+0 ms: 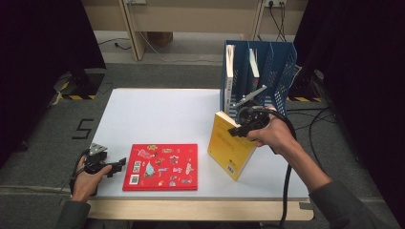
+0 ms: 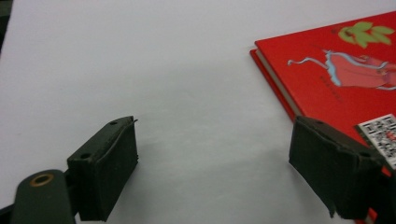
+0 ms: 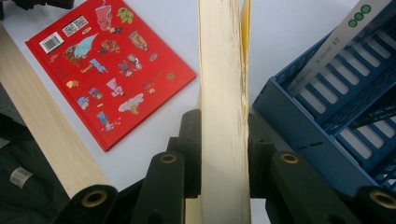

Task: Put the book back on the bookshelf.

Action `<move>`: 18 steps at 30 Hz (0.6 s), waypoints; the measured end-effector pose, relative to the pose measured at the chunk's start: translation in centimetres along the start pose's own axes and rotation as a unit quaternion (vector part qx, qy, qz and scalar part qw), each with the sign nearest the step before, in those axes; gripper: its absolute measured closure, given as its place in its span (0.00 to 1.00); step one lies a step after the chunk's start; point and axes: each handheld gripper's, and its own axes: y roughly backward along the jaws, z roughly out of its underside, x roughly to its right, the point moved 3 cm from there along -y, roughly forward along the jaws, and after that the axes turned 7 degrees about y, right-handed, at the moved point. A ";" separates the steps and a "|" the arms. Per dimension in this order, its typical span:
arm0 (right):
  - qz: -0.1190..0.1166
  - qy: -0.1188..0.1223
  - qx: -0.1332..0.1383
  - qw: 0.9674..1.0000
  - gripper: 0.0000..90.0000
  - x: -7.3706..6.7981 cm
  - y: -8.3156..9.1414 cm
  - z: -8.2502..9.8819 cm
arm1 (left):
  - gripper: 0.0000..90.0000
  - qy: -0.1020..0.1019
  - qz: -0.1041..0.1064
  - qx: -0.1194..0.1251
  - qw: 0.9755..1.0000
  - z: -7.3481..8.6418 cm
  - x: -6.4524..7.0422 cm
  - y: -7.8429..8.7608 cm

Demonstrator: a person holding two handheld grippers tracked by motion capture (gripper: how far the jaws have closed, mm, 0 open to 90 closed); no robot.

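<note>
The table (image 1: 157,114) is plain white, with a pale wood strip along its near edge. On it lies a red book (image 1: 161,167) — its cover scattered with small multicoloured pictures, a green leafy sprig and black-and-white codes. The other book (image 1: 232,149) has a yellow cover and cream page edges (image 3: 223,93). The file rack (image 1: 279,62) is blue, slotted in a grid pattern, and holds white-spined volumes. Both pairs of jaws are black — with brass-coloured rivets (image 3: 168,158). The floor (image 1: 47,138) is grey, with yellow-and-black striped tape (image 1: 74,97).
</note>
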 end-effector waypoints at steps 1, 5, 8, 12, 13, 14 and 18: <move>-0.001 0.001 -0.002 1.000 0.82 0.0 -0.1 -0.1 | 0.16 -0.002 -0.003 0.000 1.000 0.0 0.0 -0.1; -0.005 -0.005 -0.011 1.000 0.81 -0.2 -0.5 -0.7 | 0.16 0.000 -0.001 0.000 1.000 0.1 0.0 -0.1; -0.006 -0.010 -0.021 1.000 0.81 -0.2 -0.7 -1.0 | 0.16 0.000 -0.001 0.001 1.000 0.1 0.0 -0.1; -0.006 -0.029 -0.023 0.999 0.80 0.1 -0.8 -1.1 | 0.16 0.001 -0.001 0.001 1.000 0.1 0.0 -0.1; -0.006 -0.030 -0.022 0.999 0.79 0.2 -0.8 -1.1 | 0.16 0.001 -0.001 0.001 1.000 0.1 0.0 -0.1; -0.007 -0.033 -0.022 0.999 0.79 0.3 -0.9 -1.1 | 0.16 0.001 -0.001 0.001 1.000 0.1 0.0 -0.1; -0.016 -0.045 -0.026 0.999 0.78 0.5 -1.4 -1.2 | 0.16 0.001 -0.001 0.001 1.000 0.1 0.0 -0.1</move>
